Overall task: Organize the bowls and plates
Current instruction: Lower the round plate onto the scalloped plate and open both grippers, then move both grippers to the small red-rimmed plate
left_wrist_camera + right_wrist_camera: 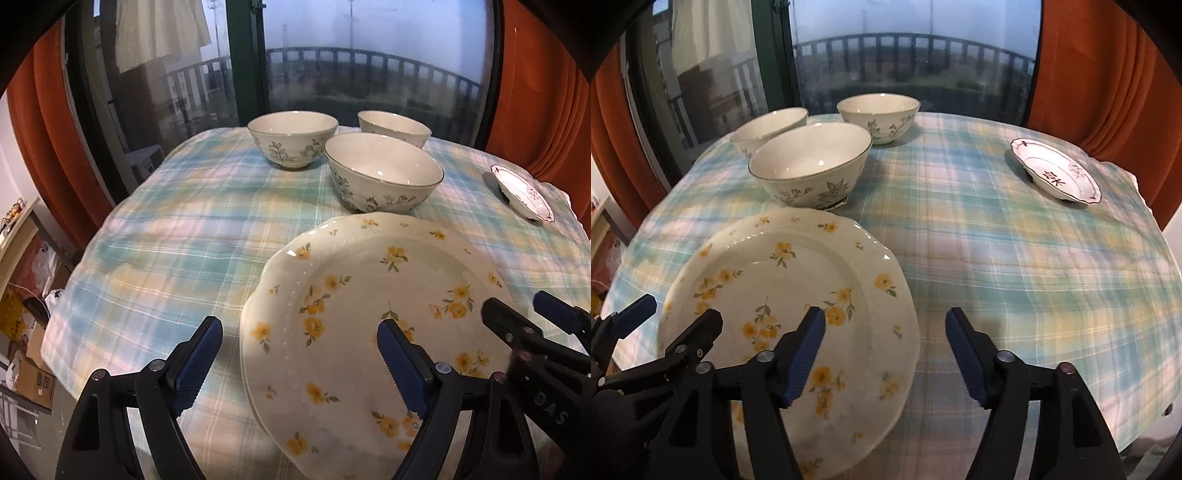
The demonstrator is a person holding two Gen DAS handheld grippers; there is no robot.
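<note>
A large cream plate with yellow flowers lies on the plaid tablecloth near the front. Three white bowls with grey flower prints stand behind it: the nearest, one at the far left, one at the far right. A small white plate with dark trim sits at the far right. My left gripper is open, its right finger over the big plate. My right gripper is open, straddling the plate's right rim, and shows in the left wrist view.
The table is covered by a blue, yellow and pink plaid cloth. Behind it is a glass balcony door with orange curtains on both sides. Boxes and clutter lie on the floor at the left.
</note>
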